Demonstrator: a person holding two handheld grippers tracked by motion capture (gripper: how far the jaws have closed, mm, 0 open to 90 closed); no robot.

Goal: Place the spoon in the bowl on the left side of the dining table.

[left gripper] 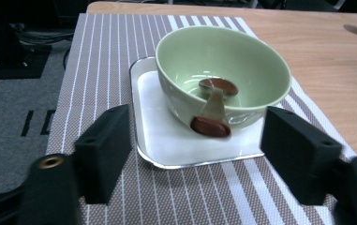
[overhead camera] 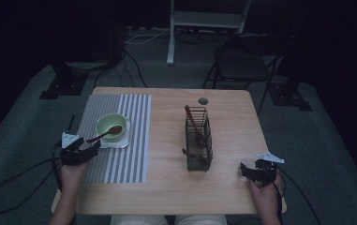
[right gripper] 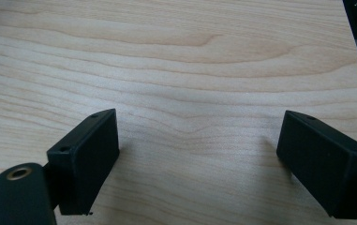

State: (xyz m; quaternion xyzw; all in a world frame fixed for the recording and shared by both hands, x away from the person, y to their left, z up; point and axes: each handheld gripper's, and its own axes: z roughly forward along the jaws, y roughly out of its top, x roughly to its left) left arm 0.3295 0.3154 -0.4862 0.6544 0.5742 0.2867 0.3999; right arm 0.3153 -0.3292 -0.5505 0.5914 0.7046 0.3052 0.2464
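Note:
A pale green bowl [overhead camera: 111, 124] [left gripper: 223, 75] stands on a small white tray [overhead camera: 116, 140] [left gripper: 167, 136] on the striped placemat [overhead camera: 115, 159]. A dark wooden spoon [overhead camera: 105, 134] [left gripper: 212, 110] rests in the bowl, its handle leaning over the rim toward my left gripper [overhead camera: 92, 151] [left gripper: 197, 154]. That gripper sits just short of the handle's end with its jaws wide apart and nothing between them. My right gripper [overhead camera: 245, 171] [right gripper: 197, 164] rests open over bare wood at the table's front right.
A black wire caddy [overhead camera: 198, 139] holding dark wooden utensils stands mid-table. A round cable hole [overhead camera: 203, 101] lies near the far edge. A folding chair [overhead camera: 241, 65] and a stand base [overhead camera: 171, 56] sit on the floor beyond the table.

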